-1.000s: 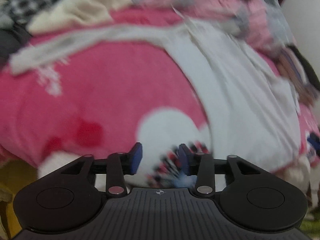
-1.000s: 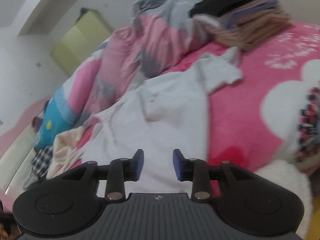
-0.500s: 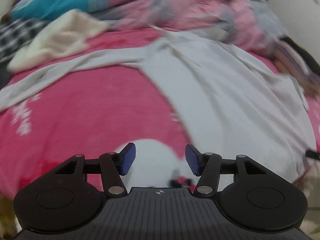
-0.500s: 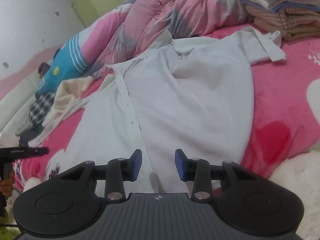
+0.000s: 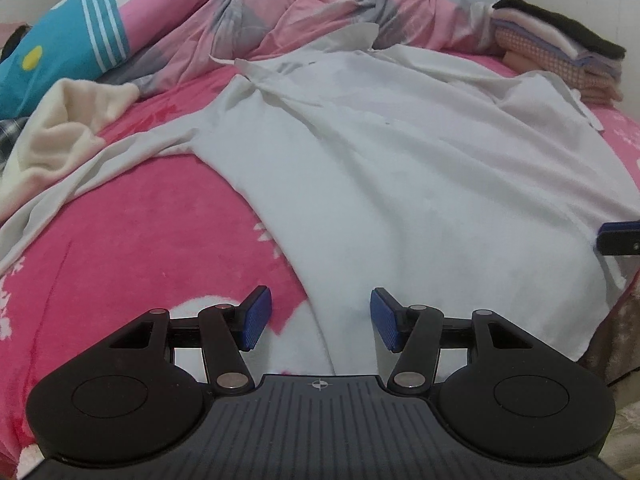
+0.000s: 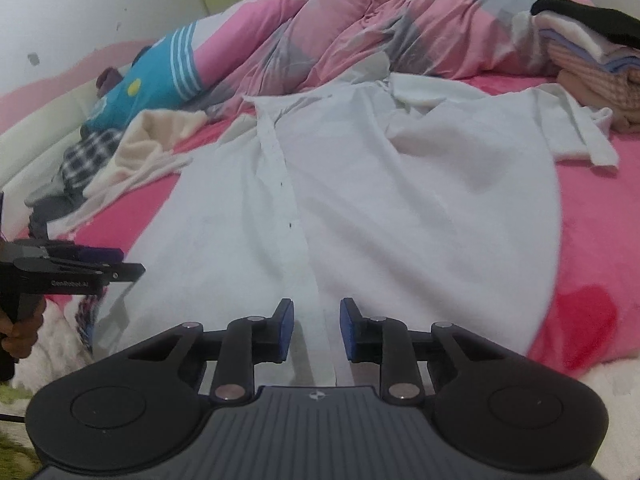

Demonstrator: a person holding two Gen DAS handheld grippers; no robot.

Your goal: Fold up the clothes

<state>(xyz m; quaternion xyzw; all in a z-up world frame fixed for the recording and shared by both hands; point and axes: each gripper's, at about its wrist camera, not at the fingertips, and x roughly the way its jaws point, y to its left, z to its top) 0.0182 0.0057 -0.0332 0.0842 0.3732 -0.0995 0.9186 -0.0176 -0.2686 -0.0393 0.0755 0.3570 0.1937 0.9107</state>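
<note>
Pink fleece covers the bed (image 5: pixel 120 248), and on it a white shirt (image 5: pixel 400 184) lies spread open, not folded. Its long axis runs from the near edge of the bed, where the hem is, toward the far side, where the collar meets the crumpled pink and grey duvet (image 5: pixel 328 8). The button strip (image 6: pixel 288 216) follows this same line. One sleeve goes out toward the left edge of the bed, the other toward a stack of folded clothes (image 5: pixel 560 56) at the far right corner.

The left gripper (image 5: pixel 316 318) is wide open over the left part of the hem and holds nothing. The right gripper (image 6: pixel 316 330) is also open and empty, its fingers on either side of the button strip at the hem.

I think the risk is in the thin cloth: a grip that takes only the top layer, or also the fleece below, would drag the shirt crooked and make wrinkles. The left sleeve lies against a cream garment (image 5: pixel 68 128) and could pull it along.
</note>
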